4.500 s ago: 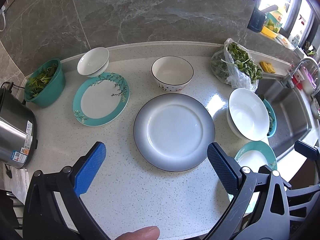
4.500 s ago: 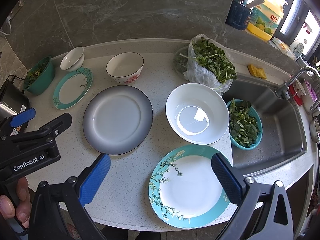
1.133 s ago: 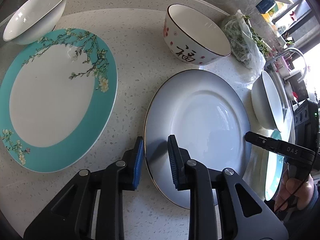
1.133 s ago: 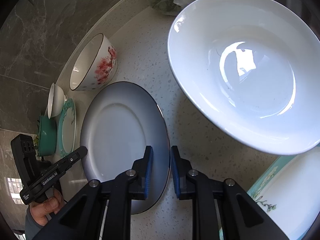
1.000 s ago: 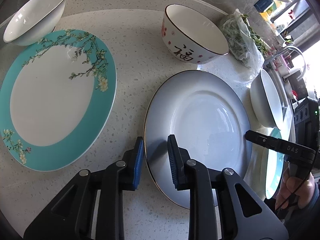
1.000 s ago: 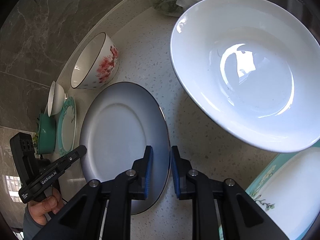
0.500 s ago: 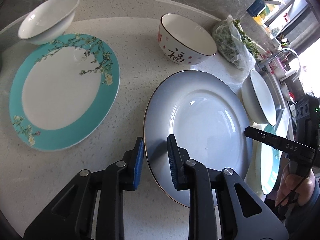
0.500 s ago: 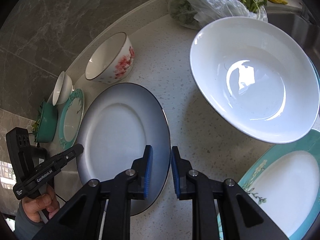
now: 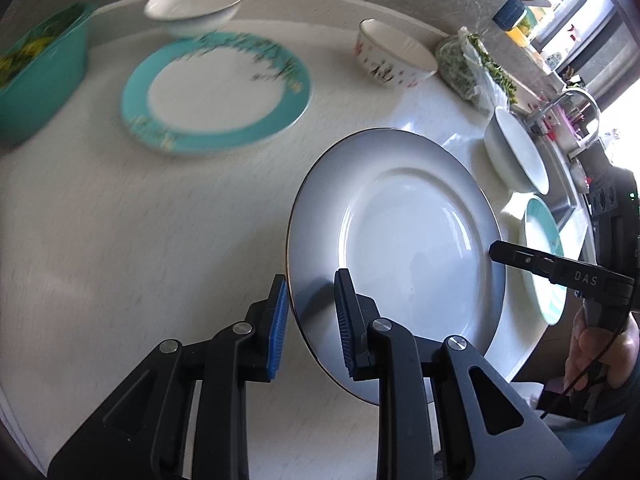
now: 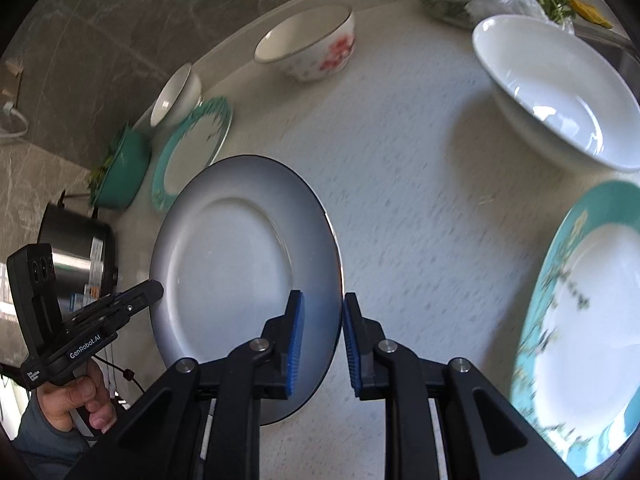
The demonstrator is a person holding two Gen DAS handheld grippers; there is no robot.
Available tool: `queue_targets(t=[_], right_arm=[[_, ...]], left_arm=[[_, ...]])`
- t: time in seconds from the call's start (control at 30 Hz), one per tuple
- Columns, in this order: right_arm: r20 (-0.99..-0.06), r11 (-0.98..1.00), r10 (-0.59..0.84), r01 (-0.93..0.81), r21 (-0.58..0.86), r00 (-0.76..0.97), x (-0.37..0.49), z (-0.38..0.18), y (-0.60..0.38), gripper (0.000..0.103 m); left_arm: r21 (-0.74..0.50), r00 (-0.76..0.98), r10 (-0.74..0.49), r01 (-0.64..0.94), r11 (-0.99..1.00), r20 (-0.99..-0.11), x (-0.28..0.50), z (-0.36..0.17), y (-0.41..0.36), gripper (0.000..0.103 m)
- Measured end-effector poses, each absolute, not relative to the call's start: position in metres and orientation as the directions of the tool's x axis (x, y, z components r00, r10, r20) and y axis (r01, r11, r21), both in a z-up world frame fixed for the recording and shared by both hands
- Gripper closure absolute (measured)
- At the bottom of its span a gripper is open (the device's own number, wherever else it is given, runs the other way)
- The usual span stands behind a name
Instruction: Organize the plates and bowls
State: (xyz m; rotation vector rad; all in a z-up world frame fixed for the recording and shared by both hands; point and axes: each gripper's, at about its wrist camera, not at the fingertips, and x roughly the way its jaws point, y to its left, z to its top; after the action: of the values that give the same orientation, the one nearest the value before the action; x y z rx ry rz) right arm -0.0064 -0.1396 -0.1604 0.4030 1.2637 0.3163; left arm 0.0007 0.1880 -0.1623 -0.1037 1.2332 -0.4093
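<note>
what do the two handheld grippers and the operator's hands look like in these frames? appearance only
Both are black plastic frames with silver pivot screws and ribbed blue pads. The left gripper reads "GenRobot.AI" in white from the right wrist view; the right gripper reads "DAS" from the left. The left hand is bare with a grey-blue cuff and thin black cable. The right hand is bare.

Pale speckled countertop (image 9: 120, 240), grey marble wall (image 10: 100, 20) at twelve o'clock, sink faucet (image 9: 576, 100) and bright window (image 9: 592, 12) at two o'clock

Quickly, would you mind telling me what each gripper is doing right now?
Left gripper: shut on the grey plate, clamping its rim.
Right gripper: shut on the same grey plate, clamping the opposite rim.
</note>
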Motion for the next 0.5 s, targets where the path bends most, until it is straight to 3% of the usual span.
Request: queue_targets(t=[0.5], right_arm=[[-0.869, 0.905, 0.421, -0.059, 0.421, 0.261, -0.041, -0.176, -0.103, 0.081]], left_arm=[[-0.273, 0.275, -0.336, 0.242, 0.931, -0.901, -0.051, -0.185, 0.233, 0.083]])
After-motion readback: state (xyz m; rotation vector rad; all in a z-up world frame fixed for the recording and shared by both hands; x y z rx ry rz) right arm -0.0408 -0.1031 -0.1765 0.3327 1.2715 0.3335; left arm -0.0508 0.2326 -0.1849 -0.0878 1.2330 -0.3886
